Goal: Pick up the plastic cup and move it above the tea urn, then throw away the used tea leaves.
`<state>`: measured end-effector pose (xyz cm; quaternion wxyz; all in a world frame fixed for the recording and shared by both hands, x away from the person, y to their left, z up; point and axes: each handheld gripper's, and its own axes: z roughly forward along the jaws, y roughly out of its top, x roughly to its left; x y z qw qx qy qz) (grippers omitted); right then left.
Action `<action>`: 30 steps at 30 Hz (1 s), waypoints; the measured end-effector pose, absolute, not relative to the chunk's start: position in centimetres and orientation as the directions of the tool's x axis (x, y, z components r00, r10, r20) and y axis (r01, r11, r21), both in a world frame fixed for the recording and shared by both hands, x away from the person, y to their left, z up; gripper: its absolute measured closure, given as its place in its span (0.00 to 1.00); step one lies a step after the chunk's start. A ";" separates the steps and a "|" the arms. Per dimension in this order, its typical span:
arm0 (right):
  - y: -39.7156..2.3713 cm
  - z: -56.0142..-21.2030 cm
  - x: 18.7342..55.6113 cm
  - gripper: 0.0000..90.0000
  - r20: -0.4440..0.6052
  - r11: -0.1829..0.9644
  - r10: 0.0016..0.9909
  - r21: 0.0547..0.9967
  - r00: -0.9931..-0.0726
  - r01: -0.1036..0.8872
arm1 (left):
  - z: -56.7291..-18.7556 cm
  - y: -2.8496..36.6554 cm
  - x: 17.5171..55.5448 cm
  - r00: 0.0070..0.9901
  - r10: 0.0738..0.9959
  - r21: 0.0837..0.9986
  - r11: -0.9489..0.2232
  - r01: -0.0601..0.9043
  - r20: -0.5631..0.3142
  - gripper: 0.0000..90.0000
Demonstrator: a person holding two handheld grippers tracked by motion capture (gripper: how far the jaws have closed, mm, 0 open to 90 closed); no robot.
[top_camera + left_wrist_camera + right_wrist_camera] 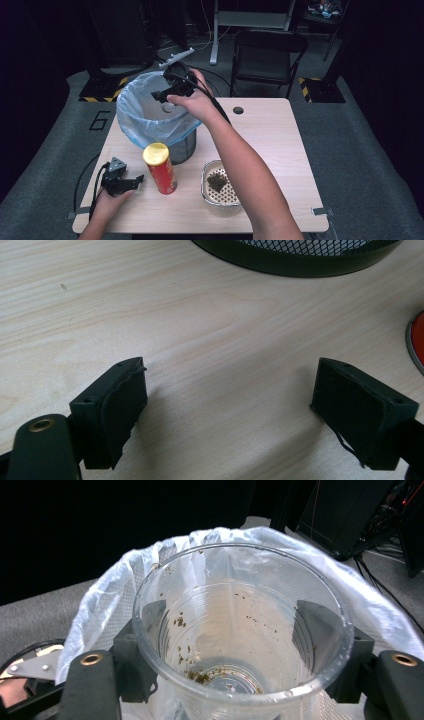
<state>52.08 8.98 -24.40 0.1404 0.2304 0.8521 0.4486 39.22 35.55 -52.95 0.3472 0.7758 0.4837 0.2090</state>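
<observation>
Two grippers are at work over a pale wood-grain table [280, 145]. The right gripper [235, 645] grips a clear, ribbed plastic cup [240, 640], its black pads pressed against the cup's opposite walls. The cup is round and thin-walled, with brown flecks stuck to its inside and a dark residue at its bottom. It is held above the mouth of a bin [182, 145] made of dark wire mesh and lined with a thin, crinkled, pale blue bag [135, 112]. In the high view the right forearm reaches from the bottom edge diagonally across the table, the hand [197, 102] bent over the bin's far rim with the gripper pointing back toward the bag.

The left gripper [230, 405] rests low on the table near its left front corner, its jaws spread wide with nothing but bare wood between them. The left hand [107, 200] holds it from behind.

The right gripper view gives the flecks inside the cup, too small to make out from above. The high view adds a red tube with a yellow lid [161, 167] standing just in front of the bin, and a white perforated tray [220, 187] with a dark clump in it, beside the right forearm.
</observation>
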 end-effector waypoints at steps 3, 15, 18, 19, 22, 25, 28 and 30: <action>9.4 -24.9 52.3 0.33 -0.026 0.492 0.529 0.824 -0.848 0.282 | -52.9 35.5 39.2 0.445 0.896 0.741 -0.291 0.605 -0.011 0.16; 10.1 -25.8 52.1 0.12 -0.029 0.521 0.526 0.801 -0.850 0.295 | -52.9 35.5 39.2 0.436 0.900 0.740 -0.285 0.609 -0.012 0.16; 9.6 -25.4 51.6 0.12 -0.050 0.519 0.520 0.812 -0.853 0.268 | -53.0 35.5 39.1 0.428 0.904 0.742 -0.278 0.610 -0.013 0.16; 9.3 -25.1 51.3 0.12 -0.050 0.504 0.522 0.823 -0.851 0.261 | -53.0 35.5 39.1 0.425 0.905 0.743 -0.276 0.610 -0.013 0.16; 8.4 -24.3 50.6 0.12 -0.045 0.485 0.512 0.839 -0.858 0.246 | -52.9 35.5 39.1 0.419 0.908 0.743 -0.269 0.613 -0.017 0.15; 7.3 -23.7 50.1 0.15 -0.036 0.469 0.514 0.848 -0.857 0.246 | -52.8 35.6 39.2 0.414 0.910 0.741 -0.255 0.621 -0.035 0.15; 5.9 -23.1 49.5 0.15 -0.036 0.448 0.511 0.864 -0.859 0.231 | -52.7 35.8 39.1 0.412 0.910 0.732 -0.253 0.632 -0.041 0.15; 5.0 -22.9 49.2 0.16 -0.044 0.445 0.501 0.870 -0.864 0.213 | -52.6 35.8 39.0 0.408 0.912 0.742 -0.245 0.624 -0.043 0.15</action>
